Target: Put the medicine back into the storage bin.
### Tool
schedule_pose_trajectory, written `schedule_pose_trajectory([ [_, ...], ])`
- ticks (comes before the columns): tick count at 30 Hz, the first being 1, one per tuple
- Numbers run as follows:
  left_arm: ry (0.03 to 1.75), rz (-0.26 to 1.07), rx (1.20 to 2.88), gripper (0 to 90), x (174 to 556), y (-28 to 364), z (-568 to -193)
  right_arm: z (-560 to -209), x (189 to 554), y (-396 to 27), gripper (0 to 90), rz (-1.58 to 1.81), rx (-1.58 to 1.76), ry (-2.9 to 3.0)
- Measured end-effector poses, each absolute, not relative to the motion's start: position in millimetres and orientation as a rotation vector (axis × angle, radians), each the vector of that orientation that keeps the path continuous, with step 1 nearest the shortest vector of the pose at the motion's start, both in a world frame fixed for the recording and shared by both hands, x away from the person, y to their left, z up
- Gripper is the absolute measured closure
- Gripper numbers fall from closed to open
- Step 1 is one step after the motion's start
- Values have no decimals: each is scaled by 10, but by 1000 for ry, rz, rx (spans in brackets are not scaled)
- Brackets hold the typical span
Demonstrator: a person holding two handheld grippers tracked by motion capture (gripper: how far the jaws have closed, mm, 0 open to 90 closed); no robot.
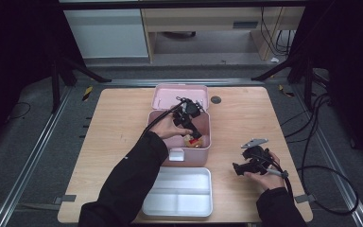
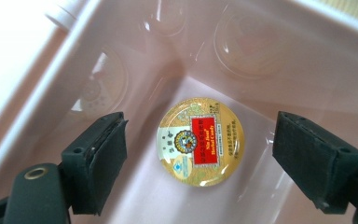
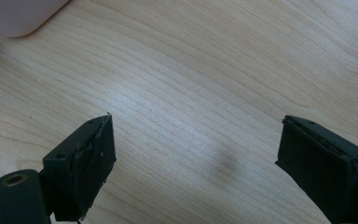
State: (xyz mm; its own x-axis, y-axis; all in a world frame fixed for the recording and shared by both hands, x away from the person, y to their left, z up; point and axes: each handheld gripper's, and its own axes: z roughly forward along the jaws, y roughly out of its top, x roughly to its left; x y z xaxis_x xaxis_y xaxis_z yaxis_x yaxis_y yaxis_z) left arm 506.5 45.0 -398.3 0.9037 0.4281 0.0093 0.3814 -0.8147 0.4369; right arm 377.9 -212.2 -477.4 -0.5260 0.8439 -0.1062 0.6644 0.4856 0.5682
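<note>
The left gripper [image 1: 192, 124] reaches down into the open pink storage box [image 1: 207, 126], its jaws standing wide on either side of a round gold candy tin [image 2: 200, 141] that lies flat, label up, on the box floor and touches neither pad, a stance that looks set either to close on the tin or to leave it there. The right gripper [image 1: 240, 169] rests on its side on the wooden surface [image 1: 118, 127] well to the right of the box, jaws wide and empty, seemingly parked clear of the work. The white divided tray [image 1: 179, 206] lies at the near edge, probably lifted out to free the box floor.
</note>
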Motion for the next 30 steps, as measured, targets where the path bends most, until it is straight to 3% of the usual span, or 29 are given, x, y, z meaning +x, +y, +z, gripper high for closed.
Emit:
schedule_pose_trajectory([
  [14, 549, 302, 2523, 196, 4628, 872, -3338, -4616, 3725, -2047, 184, 743, 1148, 2395],
  [30, 540, 412, 2461, 220, 3949, 1593, -3264, -4399, 3595, -1856, 323, 862, 902, 2475],
])
